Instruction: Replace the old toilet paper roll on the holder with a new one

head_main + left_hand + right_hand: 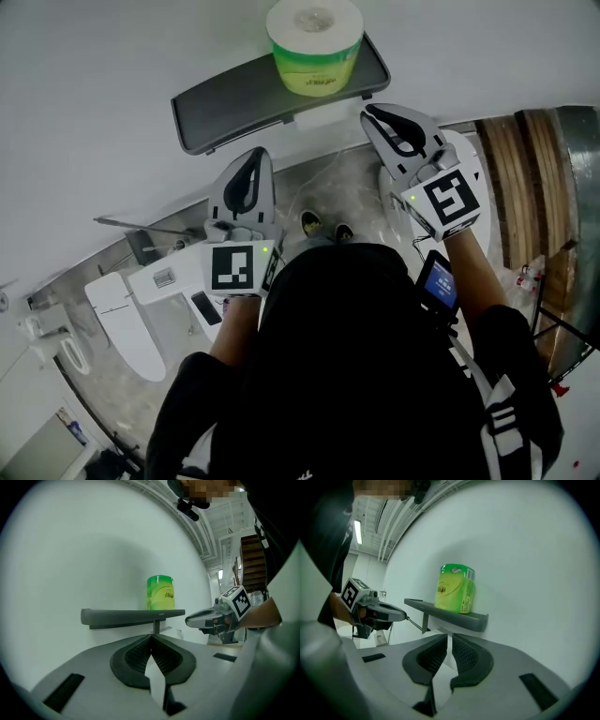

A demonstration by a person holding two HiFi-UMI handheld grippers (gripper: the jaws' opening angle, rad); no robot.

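A new toilet paper roll point(315, 42) in a green wrapper stands upright on a dark grey wall shelf point(234, 103). It also shows in the left gripper view as the roll point(161, 592) on the shelf point(126, 617), and in the right gripper view as the roll point(454, 588) on the shelf point(450, 613). My left gripper point(255, 157) is shut and empty, just below the shelf's front edge. My right gripper point(377, 114) is shut and empty beside the shelf's right end. A white piece point(323, 116) shows under the shelf; I cannot tell what it is.
A white toilet point(122, 319) stands on the floor at lower left. Wooden stairs point(525, 178) rise at the right. A thin metal rod point(412, 622) runs out from the shelf's bracket. A small screen point(438, 281) is strapped at the person's right wrist.
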